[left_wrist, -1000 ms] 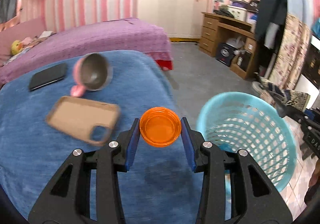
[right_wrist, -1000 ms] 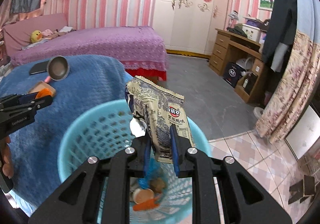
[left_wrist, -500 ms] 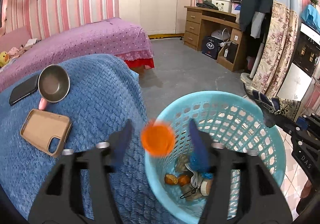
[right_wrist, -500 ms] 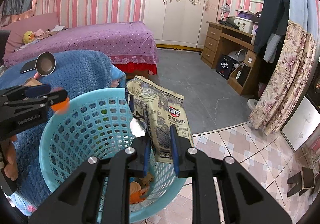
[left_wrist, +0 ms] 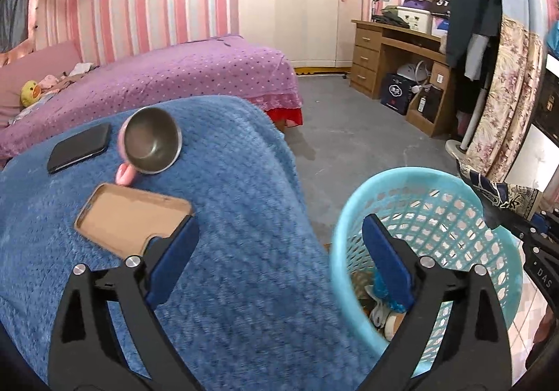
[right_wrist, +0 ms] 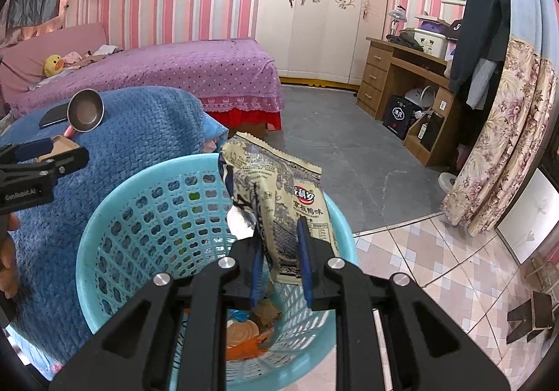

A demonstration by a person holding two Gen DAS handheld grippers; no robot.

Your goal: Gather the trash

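Fluffy blue blanket (left_wrist: 244, 216), latticed plastic basket (right_wrist: 146, 216), possibly foil snack bag (right_wrist: 290, 202).

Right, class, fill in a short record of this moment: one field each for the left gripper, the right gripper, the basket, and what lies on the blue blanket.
left gripper: open, nothing between the jaws, which have just been opening
right gripper: shut on a snack bag, held above the basket
basket: light blue plastic mesh, on the floor beside the blanket, scraps of trash at the bottom
blue blanket: holds a brown phone case, a metal cup lying on its side, a black phone
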